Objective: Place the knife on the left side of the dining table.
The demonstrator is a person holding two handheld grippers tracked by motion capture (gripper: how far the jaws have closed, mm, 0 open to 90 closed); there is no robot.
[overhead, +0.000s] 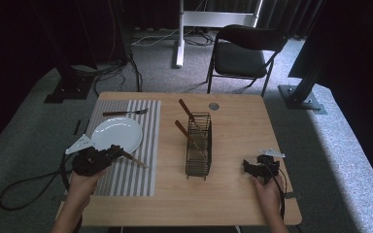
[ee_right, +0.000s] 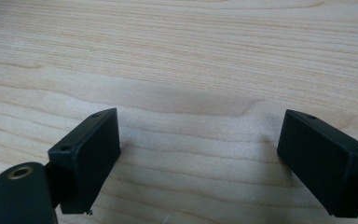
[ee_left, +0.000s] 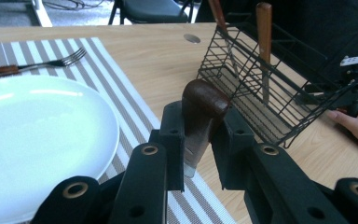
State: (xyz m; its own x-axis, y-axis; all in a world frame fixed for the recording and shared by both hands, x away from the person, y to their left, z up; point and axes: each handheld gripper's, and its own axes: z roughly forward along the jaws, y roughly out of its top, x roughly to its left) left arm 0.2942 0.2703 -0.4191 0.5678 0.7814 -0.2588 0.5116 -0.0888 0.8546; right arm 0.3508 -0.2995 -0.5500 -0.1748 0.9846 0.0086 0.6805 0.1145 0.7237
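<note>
Here the wooden table (overhead: 233,194) carries, in descending size, a grey-and-white striped placemat (overhead: 126,179), a black wire rack (overhead: 198,145), a white plate (overhead: 118,134), and the cutlery. The layout reads as a place setting in progress: the fork (overhead: 125,113) already lies on the mat beyond the plate, while two wooden-handled pieces (overhead: 186,109) stand tilted in the rack (apparently the supply from which each piece is drawn).

Your left gripper (overhead: 108,154) sits at the plate's near right edge, over the mat. Its jaws are closed on a knife (ee_left: 200,122), clamped where the handle meets the blade, so that the blade points away from the plate, toward the rack side. This grip probably suits laying the knife flat on the mat just beside the plate. The knife has a dark, reddish-brown, rounded wooden handle, glossy at its butt, and a narrow grey metal blade; in the high view it shows as a thin slanted line.

Your right gripper (overhead: 250,167) rests low over bare wood right of the rack, well apart from everything. Its jaws stand wide apart and hold nothing (idle, judged from its position).
</note>
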